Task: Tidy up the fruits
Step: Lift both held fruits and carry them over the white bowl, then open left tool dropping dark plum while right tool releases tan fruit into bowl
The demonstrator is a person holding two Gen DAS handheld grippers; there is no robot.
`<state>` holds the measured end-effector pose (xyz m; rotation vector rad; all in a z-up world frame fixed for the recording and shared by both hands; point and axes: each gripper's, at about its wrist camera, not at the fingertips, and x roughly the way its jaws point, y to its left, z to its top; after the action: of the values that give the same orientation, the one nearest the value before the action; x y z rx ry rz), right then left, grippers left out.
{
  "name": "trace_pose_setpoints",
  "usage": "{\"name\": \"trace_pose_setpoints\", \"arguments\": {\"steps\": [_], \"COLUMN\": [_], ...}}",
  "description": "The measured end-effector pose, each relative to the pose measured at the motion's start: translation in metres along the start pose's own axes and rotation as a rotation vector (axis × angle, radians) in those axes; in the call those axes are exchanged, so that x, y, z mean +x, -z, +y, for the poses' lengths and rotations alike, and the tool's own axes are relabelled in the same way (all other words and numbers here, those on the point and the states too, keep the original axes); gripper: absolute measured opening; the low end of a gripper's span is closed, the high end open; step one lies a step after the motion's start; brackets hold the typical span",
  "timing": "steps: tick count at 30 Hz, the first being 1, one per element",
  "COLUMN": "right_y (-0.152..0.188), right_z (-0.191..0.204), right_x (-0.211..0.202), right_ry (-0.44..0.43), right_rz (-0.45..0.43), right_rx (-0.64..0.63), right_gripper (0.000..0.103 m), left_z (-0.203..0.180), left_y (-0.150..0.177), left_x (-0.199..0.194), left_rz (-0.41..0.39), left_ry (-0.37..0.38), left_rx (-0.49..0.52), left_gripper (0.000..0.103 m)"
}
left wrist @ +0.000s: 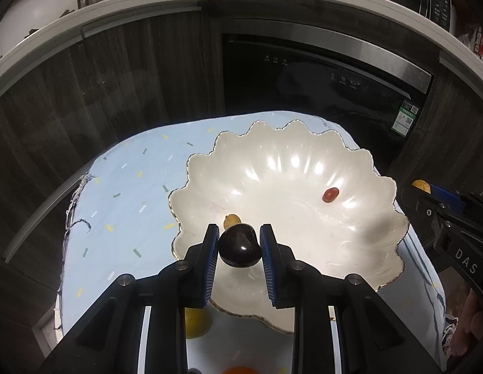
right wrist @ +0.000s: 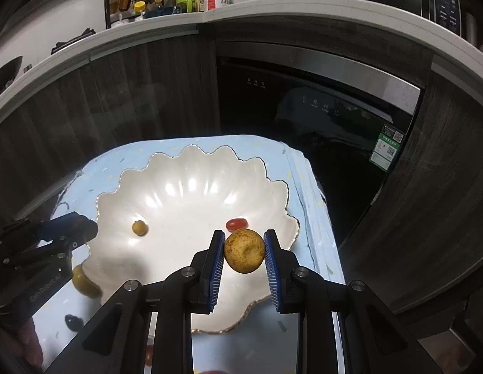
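Note:
A white scalloped bowl (left wrist: pixel 272 168) with a gold rim stands on a light blue cloth (left wrist: pixel 123 187); it also shows in the right wrist view (right wrist: pixel 191 187). Inside lie a small red tomato (left wrist: pixel 330 194) (right wrist: pixel 236 224) and a small yellow fruit (left wrist: pixel 232 219) (right wrist: pixel 139 227). My left gripper (left wrist: pixel 239 233) is shut on a dark purple fruit (left wrist: pixel 239 245), held over the bowl's near rim. My right gripper (right wrist: pixel 243 238) is shut on a speckled yellow-brown fruit (right wrist: pixel 244 251), held over the bowl's right side.
On the cloth outside the bowl lie a yellow-green fruit (right wrist: pixel 84 282) (left wrist: pixel 196 322), a small dark fruit (right wrist: pixel 73 322), a red fruit (right wrist: pixel 148 355) and an orange one (left wrist: pixel 239 370). Dark cabinets and a dishwasher (left wrist: pixel 319 74) stand just behind the table.

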<state>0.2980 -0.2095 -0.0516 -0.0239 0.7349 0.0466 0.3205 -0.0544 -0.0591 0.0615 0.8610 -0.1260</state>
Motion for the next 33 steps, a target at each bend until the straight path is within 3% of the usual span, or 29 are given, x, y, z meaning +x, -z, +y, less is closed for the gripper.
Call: {"name": "trace_pose_setpoints", "arguments": {"steps": [11, 13, 16, 18, 20, 23, 28, 33], "right_y": [0.009, 0.011, 0.012, 0.011, 0.01, 0.007, 0.005, 0.004], "right_z": [0.0, 0.0, 0.0, 0.0, 0.0, -0.001, 0.001, 0.003], "right_x": [0.026, 0.028, 0.03, 0.03, 0.028, 0.025, 0.021, 0.017], "right_ry": [-0.015, -0.018, -0.016, -0.016, -0.008, 0.005, 0.015, 0.02], "right_rz": [0.064, 0.076, 0.085, 0.087, 0.079, 0.063, 0.053, 0.045], "right_rx": [0.011, 0.011, 0.021, 0.025, 0.025, 0.029, 0.03, 0.03], "right_gripper": [0.027, 0.027, 0.028, 0.036, 0.055, 0.063, 0.067, 0.068], "left_z": [0.001, 0.002, 0.001, 0.002, 0.005, 0.007, 0.011, 0.015], "left_y": [0.006, 0.007, 0.007, 0.005, 0.004, 0.003, 0.002, 0.0], "left_x": [0.019, 0.018, 0.015, 0.012, 0.01, 0.008, 0.002, -0.004], "left_rz": [0.055, 0.054, 0.035, 0.028, 0.022, 0.019, 0.002, -0.009], "left_ry": [-0.007, -0.008, -0.023, -0.026, -0.027, -0.029, -0.045, -0.054], "left_rx": [0.003, -0.001, 0.009, 0.005, -0.002, -0.007, -0.024, -0.023], "left_gripper": [0.029, 0.042, 0.05, 0.056, 0.06, 0.065, 0.082, 0.085]}}
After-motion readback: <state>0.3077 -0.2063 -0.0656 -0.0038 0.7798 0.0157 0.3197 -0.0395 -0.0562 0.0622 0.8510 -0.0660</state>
